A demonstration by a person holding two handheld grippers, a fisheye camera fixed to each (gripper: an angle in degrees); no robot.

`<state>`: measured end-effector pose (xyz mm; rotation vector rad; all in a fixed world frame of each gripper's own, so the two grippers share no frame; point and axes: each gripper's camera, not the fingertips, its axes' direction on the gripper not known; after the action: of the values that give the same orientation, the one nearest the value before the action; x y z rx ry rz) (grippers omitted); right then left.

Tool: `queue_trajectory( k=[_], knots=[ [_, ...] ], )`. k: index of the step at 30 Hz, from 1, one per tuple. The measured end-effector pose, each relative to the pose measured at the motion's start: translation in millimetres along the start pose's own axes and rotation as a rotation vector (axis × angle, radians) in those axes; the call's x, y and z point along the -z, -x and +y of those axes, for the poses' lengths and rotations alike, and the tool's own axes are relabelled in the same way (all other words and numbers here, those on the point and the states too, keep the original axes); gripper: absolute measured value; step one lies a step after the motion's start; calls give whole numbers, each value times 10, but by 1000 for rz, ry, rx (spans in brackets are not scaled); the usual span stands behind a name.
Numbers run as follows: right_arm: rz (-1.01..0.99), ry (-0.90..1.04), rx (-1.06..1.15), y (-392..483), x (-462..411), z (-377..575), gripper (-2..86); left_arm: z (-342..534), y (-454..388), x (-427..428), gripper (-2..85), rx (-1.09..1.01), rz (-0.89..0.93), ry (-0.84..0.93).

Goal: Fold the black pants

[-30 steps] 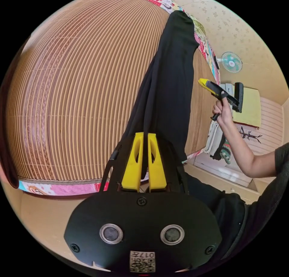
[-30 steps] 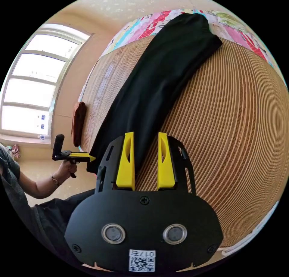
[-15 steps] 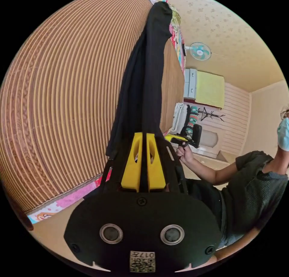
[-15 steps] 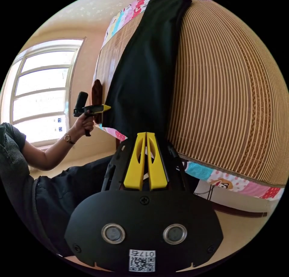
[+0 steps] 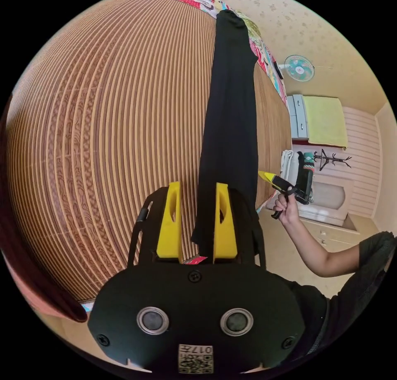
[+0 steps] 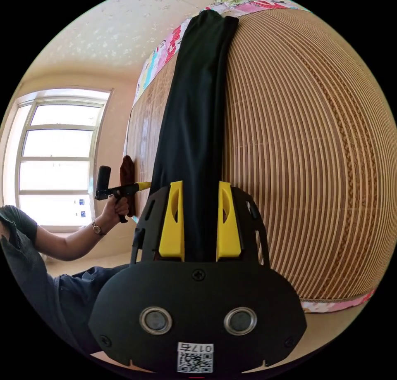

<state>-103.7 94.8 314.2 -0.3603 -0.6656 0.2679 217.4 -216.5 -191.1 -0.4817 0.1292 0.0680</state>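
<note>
Pants (image 5: 229,119) lie as a long strip on the mat (image 5: 103,128); left gripper (image 5: 197,221) and right gripper (image 6: 200,221) both gape, holding nothing; soft, limp, light — grip near-end corners.

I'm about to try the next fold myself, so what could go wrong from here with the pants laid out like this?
Both tongs, left and right, stand open, so the black pants lie loose. Their near end sits at the edge of the bamboo mat and might slide off. A regrasp may catch only one layer of the doubled legs, and the fold could skew.
</note>
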Motion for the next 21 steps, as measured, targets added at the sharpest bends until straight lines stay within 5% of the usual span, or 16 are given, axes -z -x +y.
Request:
queue_trajectory(
  k=[2, 11, 16, 21],
  knots=[
    [73, 95, 26, 3, -137, -39, 71, 48, -94, -106, 71, -50, -83, 1],
    [139, 342, -56, -83, 219, 1310, 39, 1620, -483, -543, 30, -86, 152, 267],
    [17, 109, -103, -396, 683, 1213, 77, 1379, -81, -267, 117, 26, 242, 32],
    [-85, -6, -106, -815, 735, 609, 118, 514, -113, -451, 120, -71, 314, 16]
  ],
)
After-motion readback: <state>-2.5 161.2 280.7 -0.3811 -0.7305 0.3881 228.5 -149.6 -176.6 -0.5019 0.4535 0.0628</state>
